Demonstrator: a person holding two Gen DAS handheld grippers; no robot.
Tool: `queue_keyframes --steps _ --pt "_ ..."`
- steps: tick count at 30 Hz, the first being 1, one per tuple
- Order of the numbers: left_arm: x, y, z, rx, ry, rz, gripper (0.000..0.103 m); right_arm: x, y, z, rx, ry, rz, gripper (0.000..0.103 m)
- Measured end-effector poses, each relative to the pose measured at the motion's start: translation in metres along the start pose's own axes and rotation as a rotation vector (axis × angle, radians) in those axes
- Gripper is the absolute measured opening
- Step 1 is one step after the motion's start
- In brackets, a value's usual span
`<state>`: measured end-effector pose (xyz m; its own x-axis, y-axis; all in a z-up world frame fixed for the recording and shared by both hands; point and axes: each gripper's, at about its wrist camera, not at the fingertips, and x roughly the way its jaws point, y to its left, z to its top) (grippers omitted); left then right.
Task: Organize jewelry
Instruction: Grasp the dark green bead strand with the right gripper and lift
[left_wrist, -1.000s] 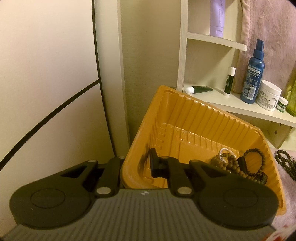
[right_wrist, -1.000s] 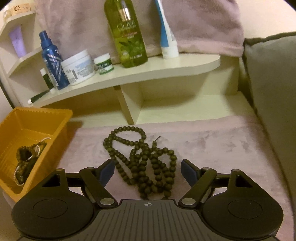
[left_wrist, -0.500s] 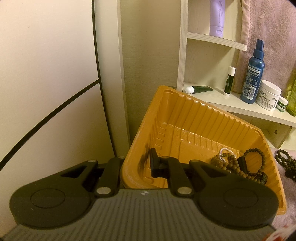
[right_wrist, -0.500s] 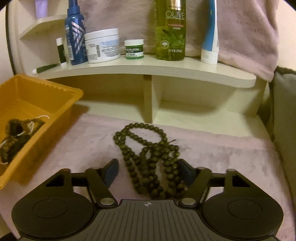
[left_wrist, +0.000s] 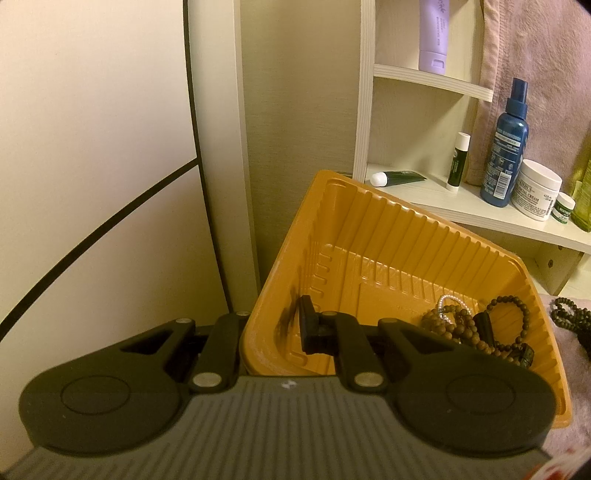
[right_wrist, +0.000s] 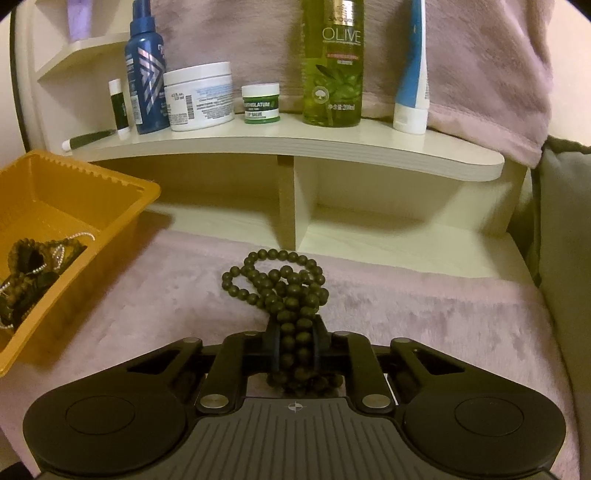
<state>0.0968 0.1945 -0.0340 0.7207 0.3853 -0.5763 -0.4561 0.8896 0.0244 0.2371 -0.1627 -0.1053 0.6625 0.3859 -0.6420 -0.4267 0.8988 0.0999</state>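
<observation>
Lying bunched on the pink cloth (right_wrist: 424, 317), the dark bead necklace (right_wrist: 280, 284) is pinched by the right gripper (right_wrist: 295, 341), whose jaws have just been closing. The orange tray (left_wrist: 369, 229) wall is clamped by the left gripper (left_wrist: 275, 328).

Pink plush blanket (right_wrist: 424, 314) carries orange tray (right_wrist: 122, 206) at left, dark bead necklace (right_wrist: 280, 284) mid-surface.

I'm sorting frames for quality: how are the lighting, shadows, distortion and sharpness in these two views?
Left wrist view: dim yellowish light, strong fisheye bending of the wall's black line, dark corners; orange tray sharp, left gripper casting a dark smudge on its wall. Right wrist view: same warm cast, shelf bowed, soft shadows beneath it; bead necklace crisp.
</observation>
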Motion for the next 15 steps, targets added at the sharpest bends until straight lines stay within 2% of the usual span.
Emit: queue_keyframes --steps 8,15 --pt "0.001 0.001 -0.001 0.0 0.001 -0.001 0.012 -0.017 0.002 0.005 0.034 -0.021 0.036 0.016" --pt "0.001 0.001 0.0 0.002 -0.001 -0.001 0.012 -0.042 0.008 0.026 0.025 -0.063 0.068 0.016"
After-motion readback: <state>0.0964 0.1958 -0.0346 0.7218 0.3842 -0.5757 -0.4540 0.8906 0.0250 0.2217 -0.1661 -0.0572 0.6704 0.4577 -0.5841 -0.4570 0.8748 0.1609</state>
